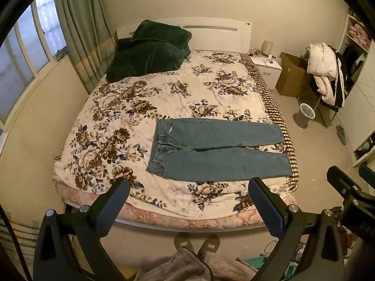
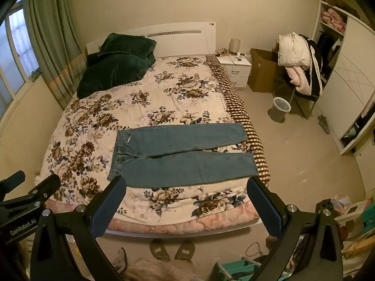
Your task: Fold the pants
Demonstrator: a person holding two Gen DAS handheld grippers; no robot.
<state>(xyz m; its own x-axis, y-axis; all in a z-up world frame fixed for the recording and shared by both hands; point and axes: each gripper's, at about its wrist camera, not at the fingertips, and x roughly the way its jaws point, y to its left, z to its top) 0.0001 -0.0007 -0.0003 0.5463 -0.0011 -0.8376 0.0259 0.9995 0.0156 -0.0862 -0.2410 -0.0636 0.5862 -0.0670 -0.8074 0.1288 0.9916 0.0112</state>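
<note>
On bed (image 1: 112,121), jeans (image 1: 218,151) seemingly flat; 2 grippers wide.

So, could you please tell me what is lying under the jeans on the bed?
The jeans lie flat on the floral blanket; their cuffs reach its brown checked border. The blanket directly beneath the denim is covered, so nothing there can be seen.
</note>
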